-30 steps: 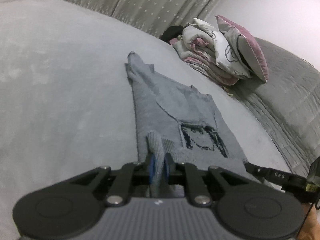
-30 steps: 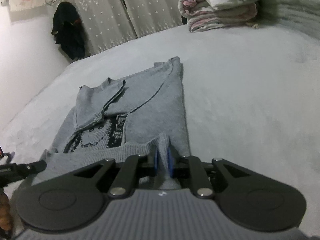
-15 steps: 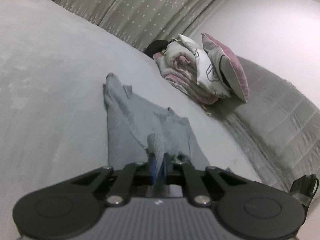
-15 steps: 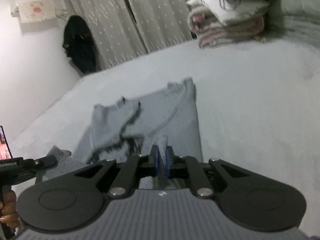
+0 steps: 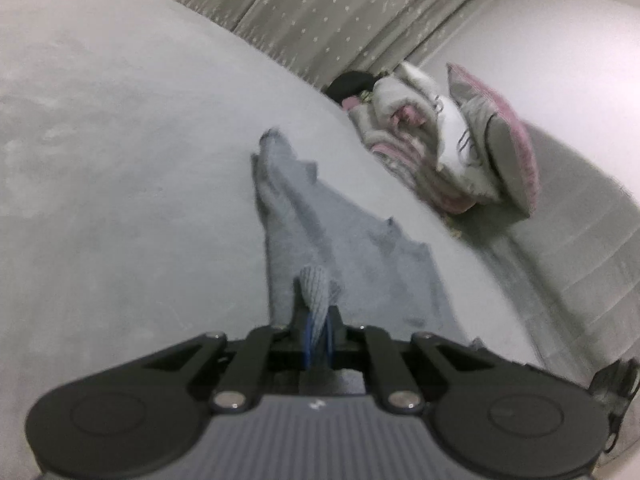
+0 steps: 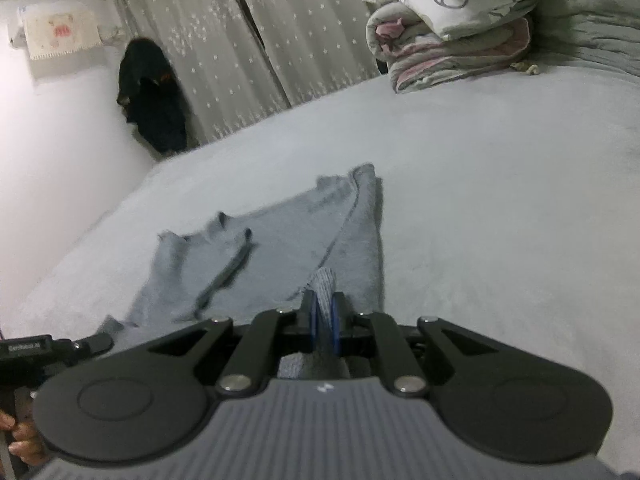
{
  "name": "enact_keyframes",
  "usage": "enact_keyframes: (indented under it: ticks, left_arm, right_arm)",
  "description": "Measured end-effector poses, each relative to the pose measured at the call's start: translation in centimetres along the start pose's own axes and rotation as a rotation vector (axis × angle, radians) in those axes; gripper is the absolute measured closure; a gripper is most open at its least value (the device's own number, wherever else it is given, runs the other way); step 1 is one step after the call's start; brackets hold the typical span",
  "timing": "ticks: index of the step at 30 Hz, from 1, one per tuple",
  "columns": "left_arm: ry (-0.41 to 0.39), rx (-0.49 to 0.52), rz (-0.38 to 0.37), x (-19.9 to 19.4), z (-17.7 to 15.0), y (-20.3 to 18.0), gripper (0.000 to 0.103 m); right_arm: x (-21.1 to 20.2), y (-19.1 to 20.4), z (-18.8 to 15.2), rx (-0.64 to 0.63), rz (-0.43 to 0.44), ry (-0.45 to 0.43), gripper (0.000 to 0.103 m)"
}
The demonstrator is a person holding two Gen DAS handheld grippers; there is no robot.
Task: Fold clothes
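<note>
Grey bedding is covering the whole bed [image 6: 500, 200], and star-dotted curtains [image 6: 280, 40] are hanging behind its far edge, with a pale wall meeting them at the corner. Against that wall a dark garment [image 6: 154, 96] is hanging, and above it a small cloth with a red motif [image 6: 60, 34] is pinned up. At the head of the bed you are facing a stack of folded quilts [image 6: 452, 52] with a pink-edged pillow [image 5: 504, 136] leaning on it; this stack is sitting well apart from the work.

Your grey sweater [image 6: 288, 248] is lying flat near the middle of the bed, its sleeves folded in across the body. To the sweater's right, and beyond it toward the curtains, the bedding is lying bare and wide, so open room is showing on those sides; in the right wrist view the bed edge is running close along its left side.

You are pointing both tools forward and somewhat downward along the sweater. Your left tongs [image 5: 318, 328] are pinching one corner of the ribbed hem, which is bunching up past the blue pads. Your right tongs [image 6: 325, 322] are clamped on the other hem corner in like manner. Both pairs have just been closing tighter on the knit between them. Your left hand [image 6: 22, 440] is peeking in at the lower left edge of the right wrist view, fingers curled on its handle.
</note>
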State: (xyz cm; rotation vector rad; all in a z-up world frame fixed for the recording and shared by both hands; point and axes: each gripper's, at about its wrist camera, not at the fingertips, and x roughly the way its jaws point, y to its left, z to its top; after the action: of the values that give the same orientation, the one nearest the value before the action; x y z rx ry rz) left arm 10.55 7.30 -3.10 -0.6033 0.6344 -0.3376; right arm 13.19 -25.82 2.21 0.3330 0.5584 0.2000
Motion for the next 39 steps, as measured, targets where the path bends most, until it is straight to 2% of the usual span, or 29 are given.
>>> enact_keyframes:
  ticks: [3,4,5,8,10,13,20,22,25,29,32,35,39]
  left_arm:
    - [-0.004,0.012,0.007,0.1,-0.1,-0.1,0.093]
    - [-0.005,0.016,0.009,0.0,0.0,-0.3,0.092]
    - [-0.01,0.022,0.014,-0.2,0.1,-0.4,0.087]
    - [-0.065,0.063,0.053,-1.2,0.4,-1.3,0.06]
    - [-0.112,0.11,0.065,-2.1,0.4,-2.1,0.06]
    - [-0.128,0.183,0.048,-2.8,0.2,-3.5,0.06]
    - [-0.043,0.403,0.067,-1.2,-1.6,-6.1,0.058]
    - [-0.007,0.42,0.083,-0.5,-1.9,-5.8,0.058]
    - [-0.004,0.398,0.052,-0.6,-1.7,-4.7,0.061]
    - [-0.018,0.365,0.05,-1.4,-1.3,-4.0,0.063]
    - [-0.02,0.371,0.047,-2.1,-1.4,-4.4,0.059]
    - [-0.007,0.41,0.024,-2.9,-2.0,-5.4,0.057]
    - [0.041,0.489,-0.003,-3.3,-3.7,-6.8,0.053]
  right_arm:
    - [0.6,-0.4,-0.6,0.011,-0.021,0.017,0.092]
    - [0.5,-0.5,-0.6,0.019,-0.025,0.013,0.085]
    - [0.3,-0.5,-0.6,0.024,-0.031,0.01,0.081]
    - [-0.5,0.0,-0.2,0.006,-0.059,-0.005,0.072]
    - [-1.1,0.6,-0.1,-0.025,-0.075,-0.031,0.07]
    - [-1.7,1.5,-0.1,-0.059,-0.083,-0.054,0.07]
    - [-2.0,4.0,-0.9,-0.187,-0.087,-0.061,0.07]
    - [-1.4,4.3,-1.3,-0.216,-0.08,-0.038,0.07]
    - [-0.4,3.7,-2.0,-0.225,-0.092,0.005,0.069]
    - [-0.7,2.5,-1.7,-0.178,-0.093,-0.007,0.068]
    - [-1.7,3.0,-1.4,-0.182,-0.101,-0.018,0.066]
    - [-2.9,4.5,-1.7,-0.222,-0.034,-0.018,0.066]
    - [-3.9,7.1,-3.1,-0.335,0.029,0.018,0.066]
